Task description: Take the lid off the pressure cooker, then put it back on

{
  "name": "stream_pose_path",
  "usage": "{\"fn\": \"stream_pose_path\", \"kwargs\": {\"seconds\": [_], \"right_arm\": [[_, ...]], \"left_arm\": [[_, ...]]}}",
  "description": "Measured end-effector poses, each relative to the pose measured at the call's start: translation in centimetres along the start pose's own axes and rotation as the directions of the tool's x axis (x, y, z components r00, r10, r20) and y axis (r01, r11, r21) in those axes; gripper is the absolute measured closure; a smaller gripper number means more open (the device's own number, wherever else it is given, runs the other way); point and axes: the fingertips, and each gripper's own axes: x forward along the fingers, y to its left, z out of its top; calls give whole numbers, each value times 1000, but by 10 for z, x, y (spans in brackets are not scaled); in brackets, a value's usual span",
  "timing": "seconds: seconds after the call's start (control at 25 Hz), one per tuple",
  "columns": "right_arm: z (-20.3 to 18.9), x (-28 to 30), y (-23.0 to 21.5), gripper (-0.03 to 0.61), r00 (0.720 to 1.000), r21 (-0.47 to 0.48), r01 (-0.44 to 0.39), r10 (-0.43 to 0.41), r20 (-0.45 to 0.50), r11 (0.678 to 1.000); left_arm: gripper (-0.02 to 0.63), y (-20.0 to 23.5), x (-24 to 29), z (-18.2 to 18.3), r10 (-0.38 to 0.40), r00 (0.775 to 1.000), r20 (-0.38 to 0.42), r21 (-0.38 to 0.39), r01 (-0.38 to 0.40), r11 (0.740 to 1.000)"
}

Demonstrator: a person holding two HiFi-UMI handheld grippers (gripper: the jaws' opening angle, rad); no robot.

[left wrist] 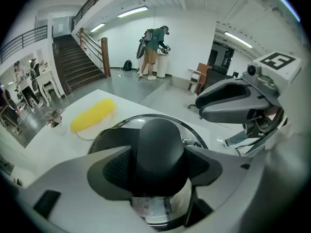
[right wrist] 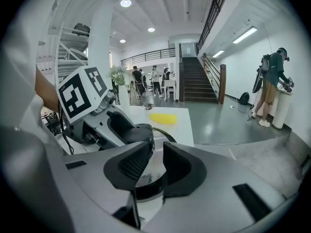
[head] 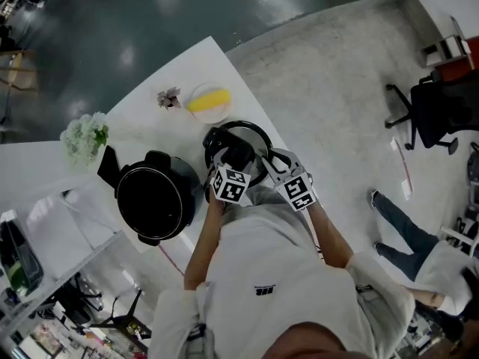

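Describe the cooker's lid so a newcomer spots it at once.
On the white table, look right of the open black pot. The lid sits there, by the table's edge: round, with a shiny rim and a black knob on top, unlike the pale plate beyond it, which holds something yellow.

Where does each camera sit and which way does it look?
Head view: on the person's head, facing steeply down at the white table, open pot and lid; arms and white shirt show.
Left gripper view: on the left tool, facing along its jaws at the lid's knob between them; the right tool shows at right.
Right gripper view: on the right tool, facing along its parted jaws over the lid; the left tool shows at left.
Shared: both gripper views see the lid and yellow thing.
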Motion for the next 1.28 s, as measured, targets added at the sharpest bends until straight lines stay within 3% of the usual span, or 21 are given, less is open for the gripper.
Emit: {"fn": "stream_pose_path", "kwargs": {"seconds": [0.28,0.44,1.28], "right_arm": [[-3,3,-3,485,1000,3,-13,13,-10,1000],[-4,5,-2,486,1000,5,-19,19,-11,1000],[3,-5,3,489,1000,20,19,-19,8,1000]], "left_arm": [[285,-1,1,0,20,1000,-5,-6,-20,1000],[327,-3,2,0,12,1000,-21,-14,-12,1000],[328,-9,-15,7,-35,999,-13,7,35,999]]}}
